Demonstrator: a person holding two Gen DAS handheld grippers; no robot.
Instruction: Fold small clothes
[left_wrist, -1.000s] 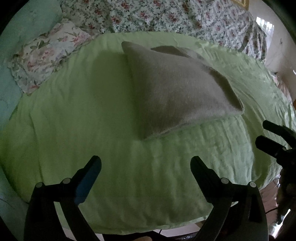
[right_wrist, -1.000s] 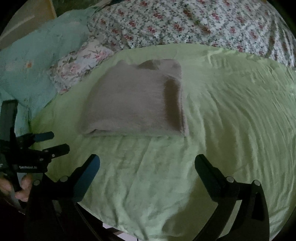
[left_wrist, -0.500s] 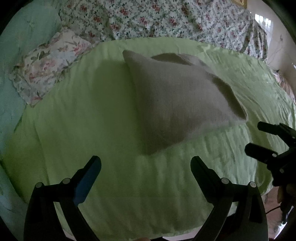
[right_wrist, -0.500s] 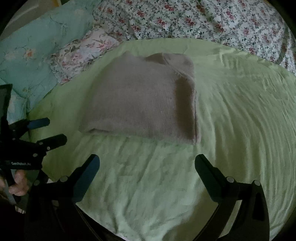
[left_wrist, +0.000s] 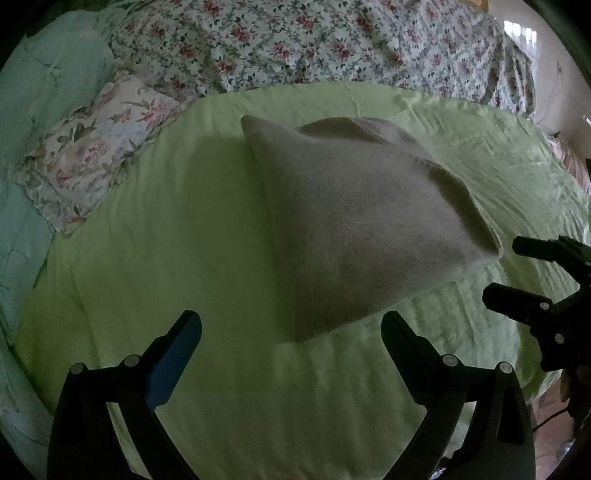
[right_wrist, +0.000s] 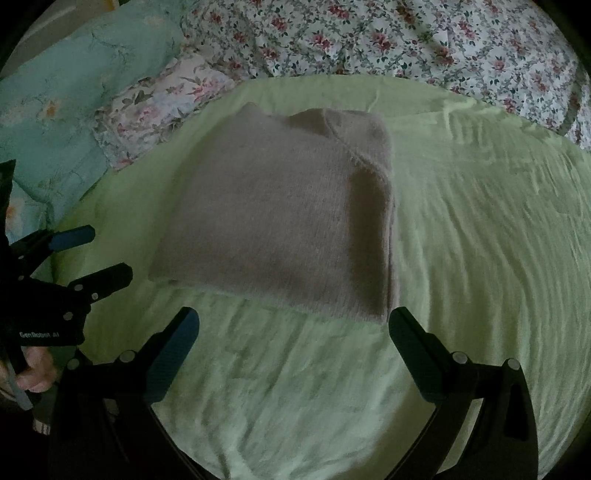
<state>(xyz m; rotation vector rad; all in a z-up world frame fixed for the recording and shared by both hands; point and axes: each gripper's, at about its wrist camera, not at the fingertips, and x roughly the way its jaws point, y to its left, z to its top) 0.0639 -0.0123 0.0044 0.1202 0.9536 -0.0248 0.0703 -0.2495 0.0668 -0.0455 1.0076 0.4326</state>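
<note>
A grey-brown knitted garment (left_wrist: 354, 221) lies folded into a flat rectangle on the light green sheet (left_wrist: 166, 240); it also shows in the right wrist view (right_wrist: 280, 221). My left gripper (left_wrist: 291, 325) is open and empty, just short of the garment's near left corner. My right gripper (right_wrist: 293, 321) is open and empty, its jaws just short of the garment's near edge. The right gripper shows at the right edge of the left wrist view (left_wrist: 517, 273), and the left gripper at the left edge of the right wrist view (right_wrist: 99, 254).
A floral pillow (left_wrist: 92, 162) and a teal pillow (right_wrist: 66, 96) lie to the left of the garment. A floral quilt (right_wrist: 388, 40) runs along the far side. The bed's near edge (left_wrist: 535, 384) is close below the grippers.
Both grippers have moved forward toward the garment, which now looks larger and closer. Both stay open. The garment has not moved.
</note>
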